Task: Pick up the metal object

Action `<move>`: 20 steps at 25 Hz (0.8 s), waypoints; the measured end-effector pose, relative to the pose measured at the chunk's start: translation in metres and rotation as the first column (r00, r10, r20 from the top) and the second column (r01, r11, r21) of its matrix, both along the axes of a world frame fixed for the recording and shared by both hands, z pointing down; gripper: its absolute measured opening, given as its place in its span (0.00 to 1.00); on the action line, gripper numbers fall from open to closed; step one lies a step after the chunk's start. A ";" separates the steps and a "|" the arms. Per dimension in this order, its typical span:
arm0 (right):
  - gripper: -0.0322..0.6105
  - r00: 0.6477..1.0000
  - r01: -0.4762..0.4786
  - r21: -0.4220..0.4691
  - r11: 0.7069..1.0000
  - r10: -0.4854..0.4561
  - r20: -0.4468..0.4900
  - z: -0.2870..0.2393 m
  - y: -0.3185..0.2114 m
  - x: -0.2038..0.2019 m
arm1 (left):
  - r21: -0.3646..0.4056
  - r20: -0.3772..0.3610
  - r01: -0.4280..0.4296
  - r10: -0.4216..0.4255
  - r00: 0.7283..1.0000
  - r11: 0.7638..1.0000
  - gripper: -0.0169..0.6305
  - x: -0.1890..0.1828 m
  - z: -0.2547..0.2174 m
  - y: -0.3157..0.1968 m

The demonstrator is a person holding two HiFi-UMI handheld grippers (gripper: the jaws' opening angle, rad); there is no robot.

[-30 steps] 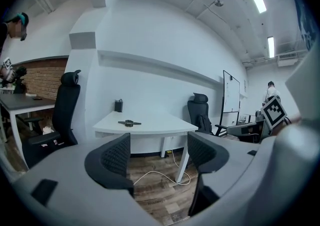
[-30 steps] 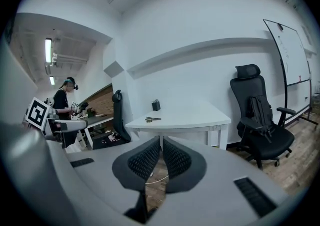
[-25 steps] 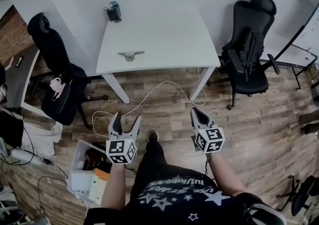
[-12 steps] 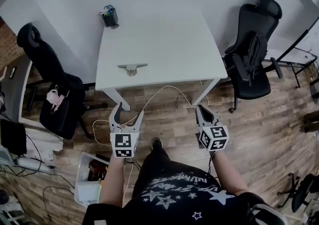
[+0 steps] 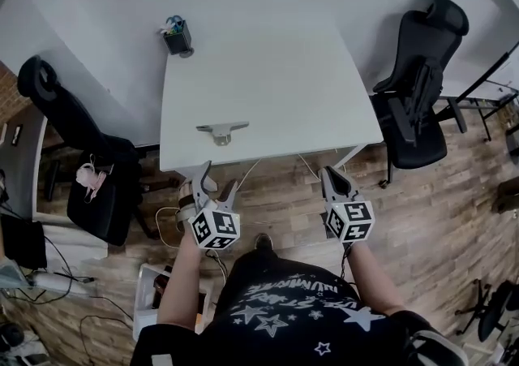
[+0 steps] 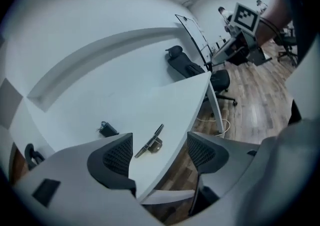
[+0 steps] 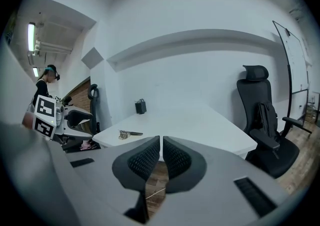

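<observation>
Metal object [image 5: 220, 130]: slim, grey, T-shaped.

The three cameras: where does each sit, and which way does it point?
Head view: on the person's head, looking steeply down on the white table and metal object; both forearms, left gripper and right gripper show.
Left gripper view: on the left gripper, looking between its open jaws at the metal object; the right gripper's cube shows.
Right gripper view: on the right gripper, looking over its closed jaws across the table toward a black chair.
Shared: both gripper views show the metal object on the table.
</observation>
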State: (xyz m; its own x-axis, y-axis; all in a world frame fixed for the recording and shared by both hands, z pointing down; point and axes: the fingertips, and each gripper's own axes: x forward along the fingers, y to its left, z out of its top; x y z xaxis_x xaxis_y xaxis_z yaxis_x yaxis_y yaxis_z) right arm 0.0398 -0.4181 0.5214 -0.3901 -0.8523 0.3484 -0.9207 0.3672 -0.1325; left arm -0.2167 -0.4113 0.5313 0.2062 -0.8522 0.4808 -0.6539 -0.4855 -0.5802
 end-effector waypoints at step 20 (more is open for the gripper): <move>0.13 0.997 -0.067 -0.052 0.996 0.066 -0.030 0.033 -0.089 -0.028 | -0.007 0.389 -0.114 0.108 0.915 0.993 0.57 -0.037 0.064 -0.136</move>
